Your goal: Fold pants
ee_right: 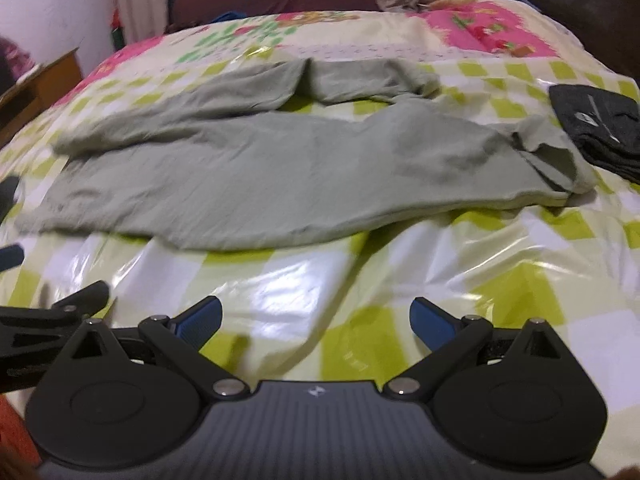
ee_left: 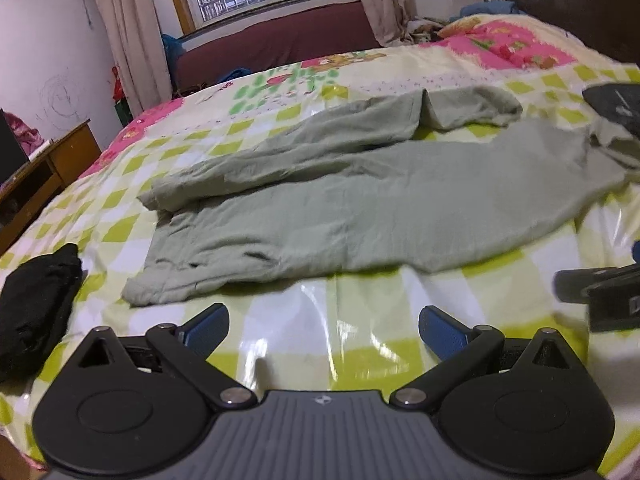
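The left tool (ee_left: 324, 326) is spread wide and grasps nothing, its blue pads above the glossy green-and-white checked bed cover (ee_left: 360, 344). The right tool (ee_right: 316, 318) is likewise released and empty. Just beyond both, the pale green cotton pants (ee_right: 256, 184) lie crumpled across the bed, between a black garment (ee_left: 32, 304) and a folded dark grey cloth (ee_right: 600, 128).

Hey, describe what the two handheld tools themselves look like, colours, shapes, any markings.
Both look alike. The left tool and right tool each have a grey ribbed body with a small white logo, two round black side housings, black link arms with silver pivot pins, and two fingers faced with blue textured pads. No cables or sleeves show.
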`<state>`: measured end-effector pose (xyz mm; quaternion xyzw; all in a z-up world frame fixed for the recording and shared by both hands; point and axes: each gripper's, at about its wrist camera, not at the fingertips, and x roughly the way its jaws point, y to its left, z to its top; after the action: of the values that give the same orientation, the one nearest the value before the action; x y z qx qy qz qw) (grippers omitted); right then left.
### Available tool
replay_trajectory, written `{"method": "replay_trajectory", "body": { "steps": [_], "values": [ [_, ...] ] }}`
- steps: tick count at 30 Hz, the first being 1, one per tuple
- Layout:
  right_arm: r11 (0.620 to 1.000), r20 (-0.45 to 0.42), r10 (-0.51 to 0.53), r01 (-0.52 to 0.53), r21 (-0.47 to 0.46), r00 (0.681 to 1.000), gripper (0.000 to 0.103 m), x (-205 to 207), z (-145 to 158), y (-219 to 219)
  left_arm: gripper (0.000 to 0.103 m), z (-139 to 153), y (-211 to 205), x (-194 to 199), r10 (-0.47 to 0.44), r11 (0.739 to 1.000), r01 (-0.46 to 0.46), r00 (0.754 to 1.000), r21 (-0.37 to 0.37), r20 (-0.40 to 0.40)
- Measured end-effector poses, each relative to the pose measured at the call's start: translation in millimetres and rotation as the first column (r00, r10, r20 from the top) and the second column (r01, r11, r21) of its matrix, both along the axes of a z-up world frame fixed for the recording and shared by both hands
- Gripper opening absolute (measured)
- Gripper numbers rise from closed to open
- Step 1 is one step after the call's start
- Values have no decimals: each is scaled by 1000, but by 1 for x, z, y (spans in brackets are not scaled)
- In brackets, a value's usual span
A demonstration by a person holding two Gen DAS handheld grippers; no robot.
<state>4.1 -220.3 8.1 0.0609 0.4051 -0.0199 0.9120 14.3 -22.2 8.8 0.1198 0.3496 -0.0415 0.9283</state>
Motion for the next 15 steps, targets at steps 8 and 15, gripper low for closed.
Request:
{"method": "replay_trajectory", "body": {
  "steps": [8, 15],
  "values": [
    [965, 4, -263, 263, 21, 965, 100, 18, 2, -93, 103, 3, -48, 35, -147, 989, 147, 989, -14, 26],
    [899, 58, -437, 438, -12, 897, 99, 42, 10, -175, 103, 0, -108, 62, -283, 959, 284, 959, -11, 18]
  ]
}}
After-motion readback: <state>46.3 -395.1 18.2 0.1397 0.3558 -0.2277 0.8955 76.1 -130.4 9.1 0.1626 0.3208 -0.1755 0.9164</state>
